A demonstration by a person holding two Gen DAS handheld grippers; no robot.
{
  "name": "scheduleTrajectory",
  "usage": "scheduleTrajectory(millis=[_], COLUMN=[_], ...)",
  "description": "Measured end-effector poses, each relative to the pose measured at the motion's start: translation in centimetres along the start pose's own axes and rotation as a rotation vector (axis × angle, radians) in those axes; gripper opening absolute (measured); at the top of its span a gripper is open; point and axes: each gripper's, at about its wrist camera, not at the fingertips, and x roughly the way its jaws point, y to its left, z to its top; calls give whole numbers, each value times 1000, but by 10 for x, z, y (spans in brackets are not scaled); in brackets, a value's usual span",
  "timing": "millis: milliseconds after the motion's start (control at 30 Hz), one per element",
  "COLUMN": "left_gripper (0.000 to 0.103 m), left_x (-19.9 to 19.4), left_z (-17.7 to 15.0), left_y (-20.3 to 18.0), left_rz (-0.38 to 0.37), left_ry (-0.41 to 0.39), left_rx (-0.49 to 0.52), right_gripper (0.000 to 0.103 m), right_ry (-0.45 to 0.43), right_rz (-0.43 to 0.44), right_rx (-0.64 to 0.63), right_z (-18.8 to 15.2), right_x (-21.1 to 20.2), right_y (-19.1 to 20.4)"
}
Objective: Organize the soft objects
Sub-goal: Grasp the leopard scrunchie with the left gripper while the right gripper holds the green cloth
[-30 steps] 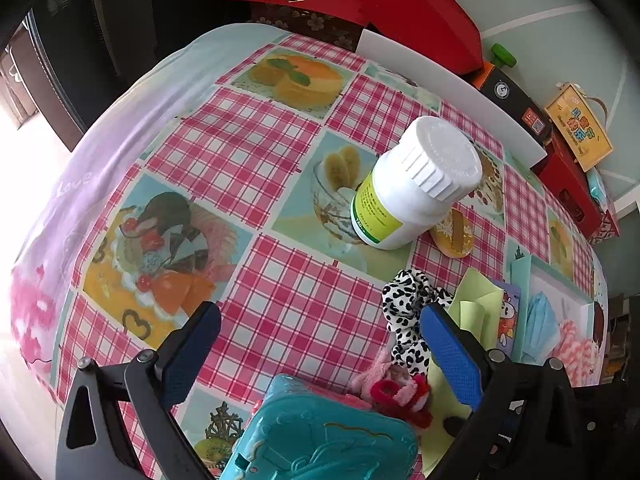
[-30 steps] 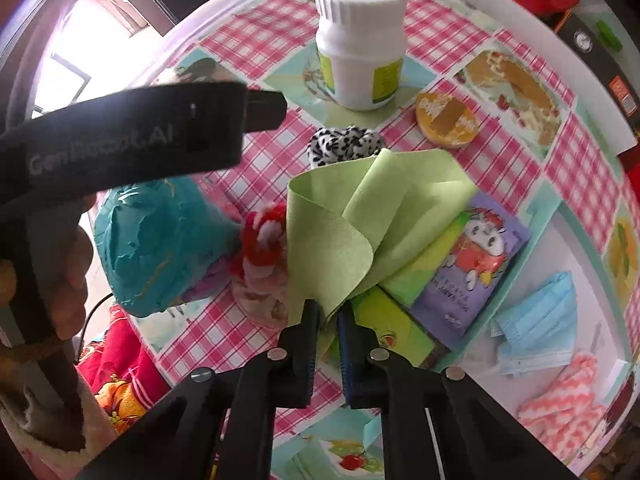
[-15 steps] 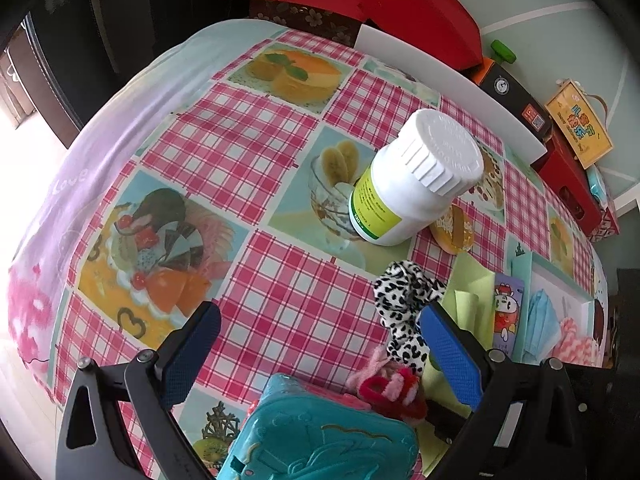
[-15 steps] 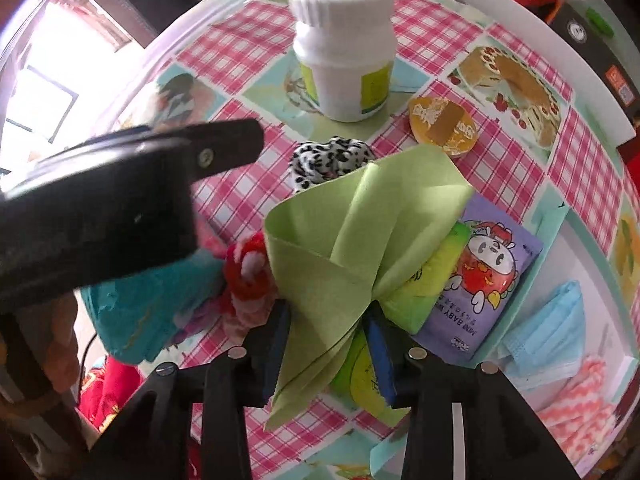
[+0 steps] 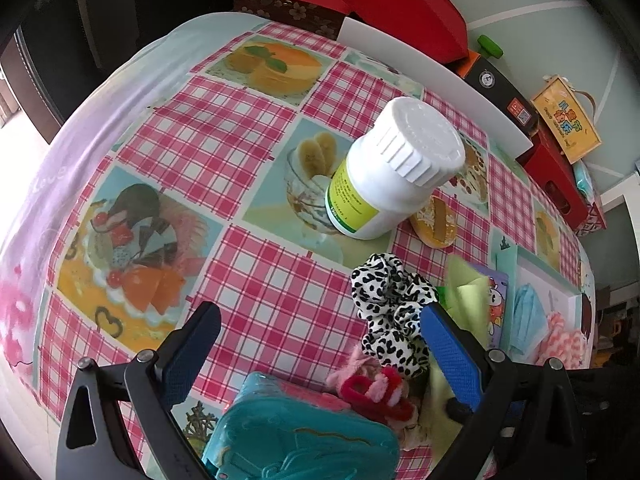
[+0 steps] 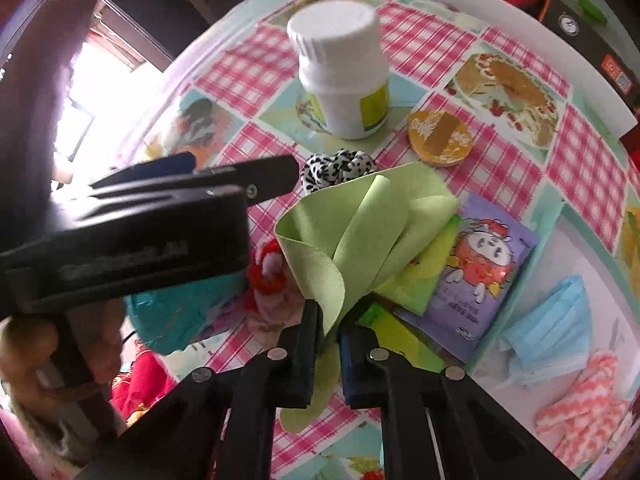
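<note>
- Now the right gripper (image 6: 330, 344) is clamped on the green cloth (image 6: 360, 232); within the last half second its jaws went from loosely spread around the bunched fabric to nearly together, with a pinch of cloth between the pads
- Compared with a second ago, the cloth stands more gathered and lifted into an upright fold, so I judge it has been re-gripped lower down and is ready to be carried
- Its far edge hangs over the cartoon packet (image 6: 480, 264), and a tail of it droops below the jaws onto the checked tablecloth (image 6: 512, 40)
- Meanwhile the left gripper (image 5: 320, 344) hovers with its jaws wide and nothing between them, above the teal case (image 5: 304, 440); it has hardly shifted
- Other soft things lie untouched: the spotted scrunchie (image 5: 392, 312), just beside the red and pink fluffy piece (image 5: 372, 392)
- In the white tray (image 6: 580, 248) to the right already sit a blue face mask (image 6: 552, 328) and a pink patterned cloth (image 6: 580, 412); that is probably where the green cloth belongs
- The white bottle (image 5: 392, 168) and the round yellow tin (image 6: 440, 138) stand clear of the likely path
</note>
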Motion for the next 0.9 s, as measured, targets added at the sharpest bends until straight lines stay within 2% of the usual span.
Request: scheduleTrajectory(millis=[200, 400, 467, 533, 700, 767, 800, 900], left_gripper=[100, 99, 95, 87, 86, 80, 74, 73], left_x=[1, 13, 18, 25, 37, 41, 45, 52], left_z=[0, -2, -3, -3, -5, -5, -5, -7], left_y=[-12, -42, -49, -56, -69, -74, -78, -85], left_rz=[-12, -7, 1, 6, 43, 34, 33, 57], left_ry=[-1, 27, 40, 58, 78, 84, 88, 98], left_rx=[39, 130, 151, 167, 197, 206, 211, 232], right_gripper=[11, 11, 10, 10, 10, 10, 10, 10], right_ry=[-45, -57, -58, -57, -62, -61, -60, -57], right_rz=[-22, -60, -66, -66, -67, -66, -66, -65], right_rx=[24, 83, 95, 104, 119, 124, 126, 129], right_z=[-14, -31, -34, -38, -43, -44, -44, -45], right_x=[-36, -56, -56, -58, -61, -62, -61, -60], right_y=[-10, -33, -37, -41, -48, -50, -51, -51])
